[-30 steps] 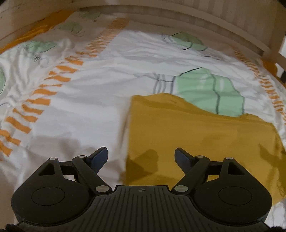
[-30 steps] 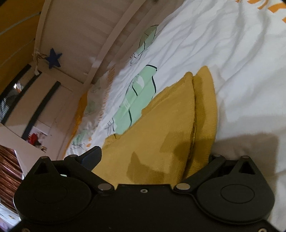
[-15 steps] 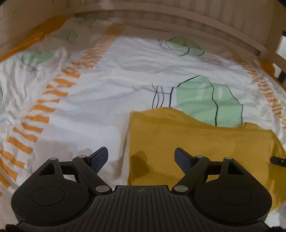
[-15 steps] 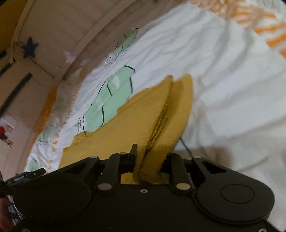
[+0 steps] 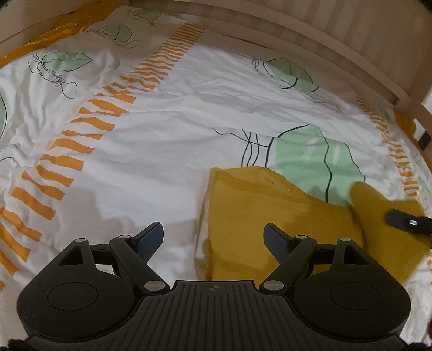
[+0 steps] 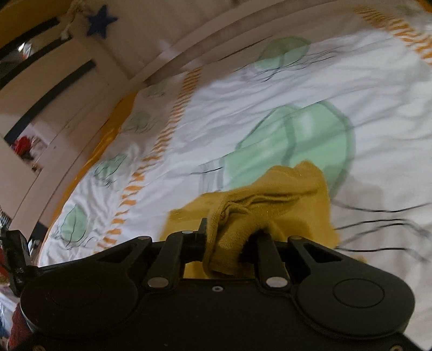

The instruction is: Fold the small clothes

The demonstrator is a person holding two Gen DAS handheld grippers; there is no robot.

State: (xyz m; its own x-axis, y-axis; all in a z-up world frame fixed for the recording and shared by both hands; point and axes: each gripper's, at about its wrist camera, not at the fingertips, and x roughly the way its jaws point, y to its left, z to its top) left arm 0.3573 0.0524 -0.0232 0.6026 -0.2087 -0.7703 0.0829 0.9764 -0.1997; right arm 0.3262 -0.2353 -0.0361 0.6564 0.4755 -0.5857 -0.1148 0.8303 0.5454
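Note:
A mustard-yellow knit garment (image 5: 270, 210) lies folded on the bedsheet, at lower right in the left wrist view. My left gripper (image 5: 213, 232) hovers open over its left edge, nothing between the fingers. My right gripper (image 6: 232, 232) is shut on a bunched edge of the garment (image 6: 283, 194) and holds it lifted off the sheet. In the left wrist view that raised flap (image 5: 378, 208) stands up at the right, with a black finger of the right gripper (image 5: 405, 221) on it.
The bedsheet (image 5: 167, 140) is white with orange stripe bands and green outlined shapes, and wrinkled. A pale wooden slatted bed rail (image 5: 324, 46) runs along the far side. A blue star (image 6: 101, 23) hangs on the wall beyond the bed.
The right gripper shut on the garment's edge, then lifted it and carried it over the rest of the cloth. The left gripper drew back a little and stayed open.

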